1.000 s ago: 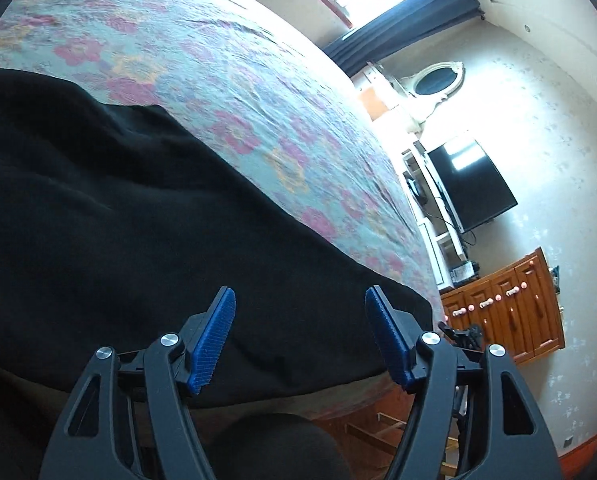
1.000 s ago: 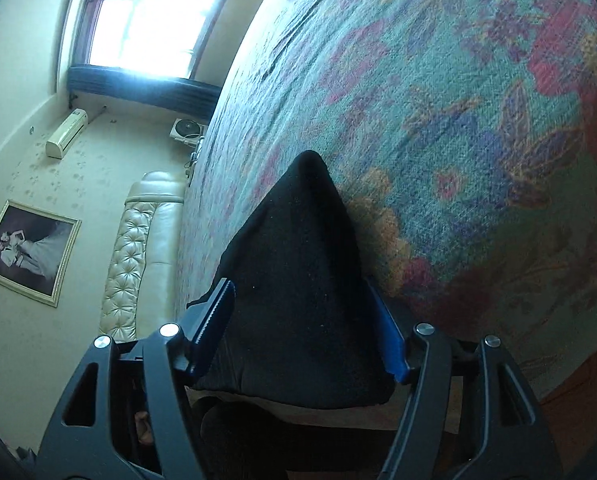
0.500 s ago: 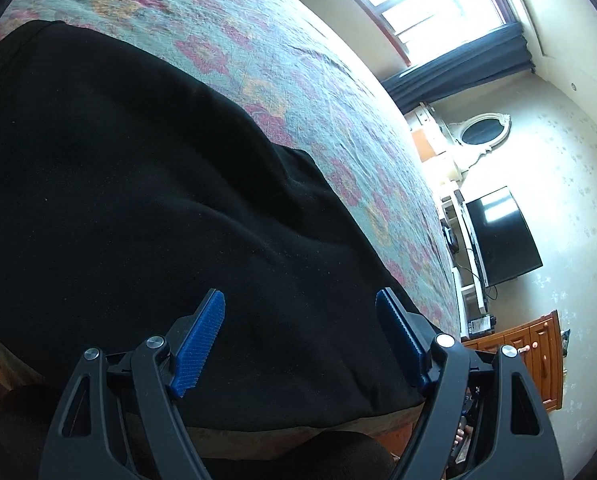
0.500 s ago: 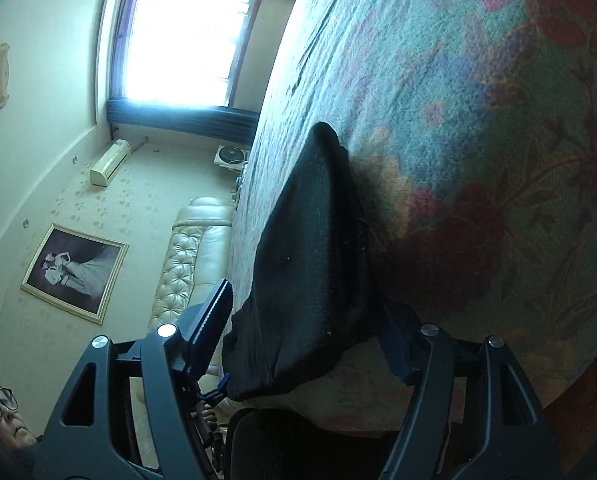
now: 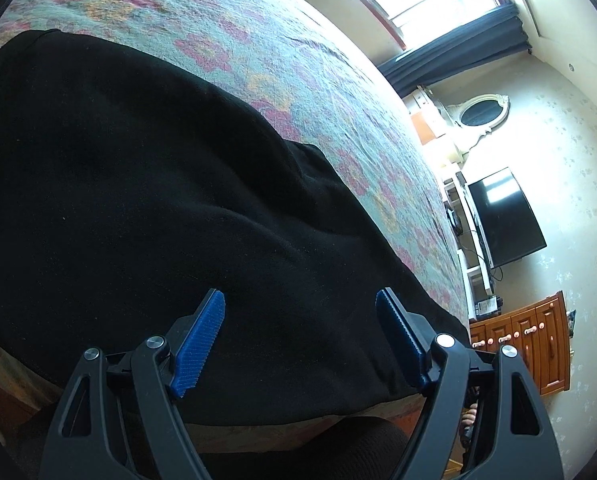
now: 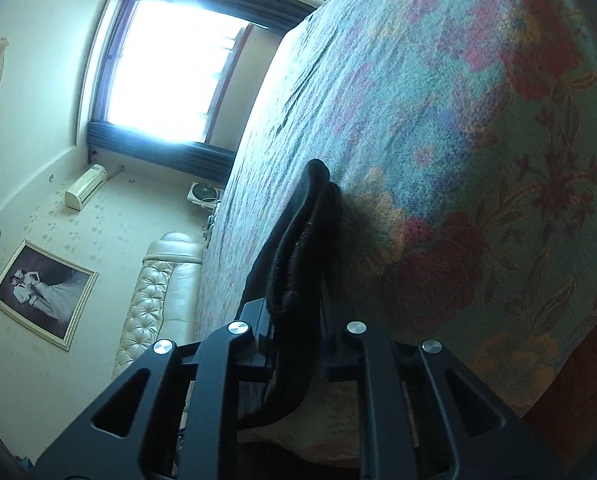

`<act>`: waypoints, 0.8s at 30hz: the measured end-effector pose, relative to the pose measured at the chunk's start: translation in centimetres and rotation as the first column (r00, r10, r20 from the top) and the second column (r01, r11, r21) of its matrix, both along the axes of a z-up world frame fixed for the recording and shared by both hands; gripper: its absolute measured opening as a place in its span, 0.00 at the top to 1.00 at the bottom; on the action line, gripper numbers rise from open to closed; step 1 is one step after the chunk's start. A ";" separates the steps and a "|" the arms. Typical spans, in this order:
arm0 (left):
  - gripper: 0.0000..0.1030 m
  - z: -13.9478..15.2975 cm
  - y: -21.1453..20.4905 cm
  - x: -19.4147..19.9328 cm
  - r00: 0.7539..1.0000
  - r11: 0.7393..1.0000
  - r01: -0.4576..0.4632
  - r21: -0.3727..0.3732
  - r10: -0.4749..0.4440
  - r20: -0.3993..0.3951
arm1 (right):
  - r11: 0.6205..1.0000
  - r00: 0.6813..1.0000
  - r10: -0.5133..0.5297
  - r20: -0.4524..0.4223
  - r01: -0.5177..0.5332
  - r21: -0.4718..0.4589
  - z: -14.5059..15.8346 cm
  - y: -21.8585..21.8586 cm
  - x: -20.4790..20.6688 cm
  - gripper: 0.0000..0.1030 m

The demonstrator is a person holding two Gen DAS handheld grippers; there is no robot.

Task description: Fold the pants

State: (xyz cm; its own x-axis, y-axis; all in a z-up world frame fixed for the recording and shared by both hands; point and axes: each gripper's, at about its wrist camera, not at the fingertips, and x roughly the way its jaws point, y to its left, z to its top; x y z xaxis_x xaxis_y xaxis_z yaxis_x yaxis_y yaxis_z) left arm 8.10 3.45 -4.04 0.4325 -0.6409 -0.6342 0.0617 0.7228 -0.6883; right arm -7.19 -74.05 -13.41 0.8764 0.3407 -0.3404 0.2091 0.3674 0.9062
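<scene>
The black pants (image 5: 138, 200) lie spread on the floral bedspread (image 5: 298, 60), near the bed's near edge. My left gripper (image 5: 300, 336) is open, its blue pads (image 5: 198, 344) apart just above the pants' near edge, holding nothing. In the right wrist view my right gripper (image 6: 296, 320) is shut on a bunched edge of the black pants (image 6: 298, 232), which stands up in a narrow ridge against the bedspread (image 6: 458, 120). Its pads are hidden by the cloth.
A window with dark curtains (image 5: 450, 12), a TV (image 5: 502, 216) and a wooden dresser (image 5: 530, 340) stand beyond the bed in the left wrist view. A padded headboard (image 6: 158, 292), a framed photo (image 6: 42, 292) and an air conditioner (image 6: 84, 186) show in the right wrist view.
My right gripper has closed on the pants' edge, which was lying between its open jaws before. My left gripper has moved over the pants and stays open.
</scene>
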 end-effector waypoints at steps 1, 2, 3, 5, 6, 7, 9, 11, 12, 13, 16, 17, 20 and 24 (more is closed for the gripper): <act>0.25 0.1 0.2 0.0 1.000 1.000 0.005 0.007 -0.005 0.003 | 1.000 1.000 -0.003 0.008 0.004 -0.014 0.9 0.4 0.0 0.86; 0.25 0.1 0.5 0.1 1.000 1.000 0.008 0.012 -0.008 0.004 | 1.000 1.000 -0.002 0.014 0.003 -0.031 1.9 0.8 0.3 0.86; 0.25 0.2 0.7 0.0 1.000 1.000 0.009 0.014 -0.009 0.006 | 0.999 1.000 0.001 0.016 0.000 -0.054 3.1 1.5 0.4 0.86; 0.25 0.2 1.4 0.1 1.000 1.000 0.010 0.016 -0.011 0.007 | 0.994 0.999 0.027 0.034 -0.024 -0.106 5.8 3.3 1.5 0.86; 0.25 0.2 1.6 0.2 1.000 1.000 0.010 0.017 -0.011 0.009 | 0.990 0.999 0.040 0.035 -0.035 -0.135 7.2 4.3 2.1 0.86; 0.25 0.2 2.0 0.2 1.000 1.000 0.011 0.019 -0.011 0.011 | 0.985 0.998 0.055 0.033 -0.048 -0.168 8.6 5.4 2.8 0.86; 0.25 0.1 2.2 0.4 1.000 1.000 0.017 0.012 -0.017 0.011 | 0.973 0.994 0.094 0.056 -0.080 -0.216 11.6 8.2 4.6 0.86; 0.25 -0.1 2.3 0.4 1.000 1.000 0.020 -0.004 -0.020 0.015 | 0.957 0.989 0.134 0.058 -0.114 -0.267 14.0 11.6 6.5 0.86; 0.25 -0.2 2.4 0.4 1.000 1.000 0.020 -0.016 -0.019 0.017 | 0.944 0.986 0.160 0.055 -0.136 -0.301 15.0 13.3 7.4 0.86; 0.25 -0.3 2.6 0.4 1.000 0.999 0.017 -0.029 -0.017 0.019 | 0.931 0.980 0.192 0.051 -0.165 -0.325 15.7 15.4 8.4 0.86; 0.25 -0.6 2.7 0.4 1.000 0.998 0.013 -0.056 -0.012 0.020 | 0.873 0.957 0.292 -0.002 -0.267 -0.409 16.7 22.8 11.3 0.86; 0.25 -0.7 2.8 0.4 1.000 0.998 0.018 -0.057 -0.017 0.021 | 0.846 0.945 0.326 -0.030 -0.306 -0.436 16.6 25.5 12.3 0.86; 0.25 -0.7 3.0 0.5 1.000 0.997 0.026 -0.068 -0.025 0.018 | 0.760 0.898 0.421 -0.129 -0.427 -0.490 15.2 33.3 14.4 0.86; 0.25 -0.8 3.4 0.6 1.000 0.995 0.018 -0.094 -0.018 -0.001 | 0.654 0.831 0.492 -0.258 -0.549 -0.521 12.1 41.6 16.2 0.86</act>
